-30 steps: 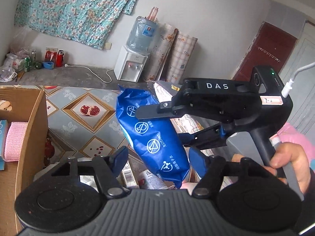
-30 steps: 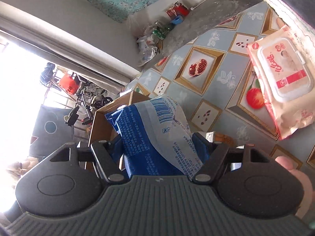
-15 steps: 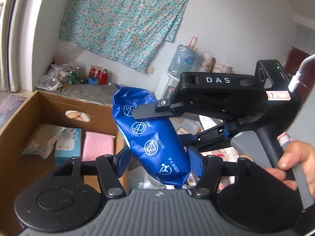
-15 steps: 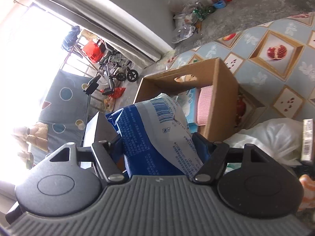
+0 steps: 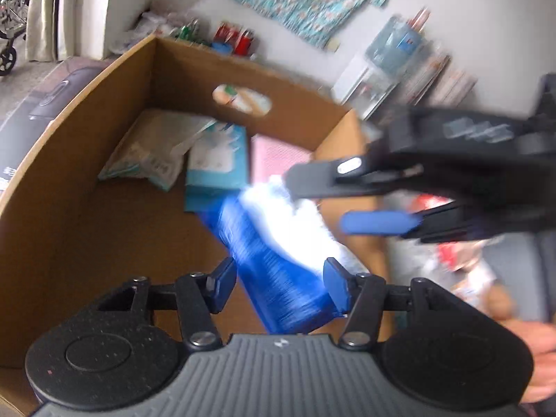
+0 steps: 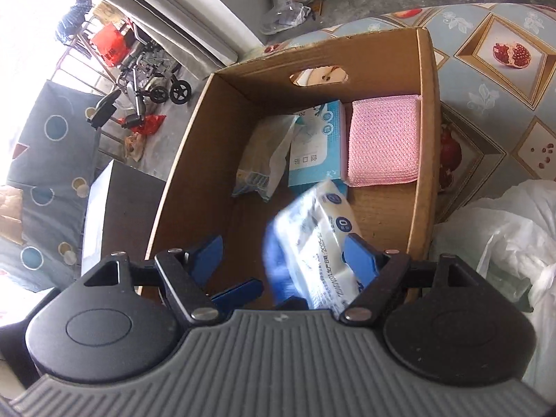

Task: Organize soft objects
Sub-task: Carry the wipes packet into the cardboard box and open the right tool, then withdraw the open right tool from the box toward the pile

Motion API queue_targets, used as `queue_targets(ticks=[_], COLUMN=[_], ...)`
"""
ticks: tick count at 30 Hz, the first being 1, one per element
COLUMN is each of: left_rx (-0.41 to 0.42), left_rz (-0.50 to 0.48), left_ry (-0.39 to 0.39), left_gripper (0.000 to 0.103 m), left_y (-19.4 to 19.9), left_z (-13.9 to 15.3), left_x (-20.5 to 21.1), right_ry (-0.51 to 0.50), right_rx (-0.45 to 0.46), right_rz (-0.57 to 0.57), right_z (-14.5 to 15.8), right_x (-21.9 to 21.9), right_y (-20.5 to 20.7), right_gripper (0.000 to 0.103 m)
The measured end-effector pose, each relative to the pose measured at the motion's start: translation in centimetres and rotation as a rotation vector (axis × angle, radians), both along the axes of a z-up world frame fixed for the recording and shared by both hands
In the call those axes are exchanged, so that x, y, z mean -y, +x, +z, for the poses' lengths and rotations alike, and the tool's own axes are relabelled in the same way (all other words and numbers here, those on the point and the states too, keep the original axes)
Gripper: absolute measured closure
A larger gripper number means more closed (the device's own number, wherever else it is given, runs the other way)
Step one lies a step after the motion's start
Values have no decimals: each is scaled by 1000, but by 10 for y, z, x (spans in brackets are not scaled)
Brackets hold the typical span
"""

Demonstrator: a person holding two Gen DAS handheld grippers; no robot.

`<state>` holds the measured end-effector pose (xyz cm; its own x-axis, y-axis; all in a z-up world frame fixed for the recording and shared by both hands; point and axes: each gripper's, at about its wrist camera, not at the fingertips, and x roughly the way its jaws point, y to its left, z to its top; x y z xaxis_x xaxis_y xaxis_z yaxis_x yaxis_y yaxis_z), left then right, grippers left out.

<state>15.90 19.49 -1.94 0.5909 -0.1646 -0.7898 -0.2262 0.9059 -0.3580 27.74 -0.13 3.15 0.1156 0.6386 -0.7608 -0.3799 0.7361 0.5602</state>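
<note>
the right tongs [image 6: 283,260] are opening and no longer pinch the blue wipes pack [image 6: 312,243], which only brushes one pad. the left tongs [image 5: 278,283] are closing with the pack's lower end between their pads; blur hides whether they press it. a second ago the pack was over the patterned surface [image 6: 486,69]; now it hangs inside the cardboard box [image 6: 425,111], above the bare floor beside the tissue box [image 6: 316,146] and pink cloth [image 6: 382,142]. judged so, this item is all but placed.
</note>
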Motion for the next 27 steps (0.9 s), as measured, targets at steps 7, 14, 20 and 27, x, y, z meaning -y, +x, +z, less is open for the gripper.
queue_targets(ticks=[7, 14, 20, 27], left_rx=[-157, -259, -288, -255], left_rz=[-18, -35, -12, 54], left_ry=[19, -17, -121, -92], left_gripper=[45, 44, 59, 62], left_y=[8, 24, 36, 52], left_z=[-31, -54, -62, -60], left_x=[-5, -2, -2, 8], right_ry=[63, 151, 178, 203], right_rx=[41, 32, 27, 52], right_rz=[-17, -54, -75, -91], right_z=[13, 14, 10, 9], right_x=[33, 72, 91, 110], right_y=[7, 10, 14, 9], right_gripper=[26, 26, 26, 26])
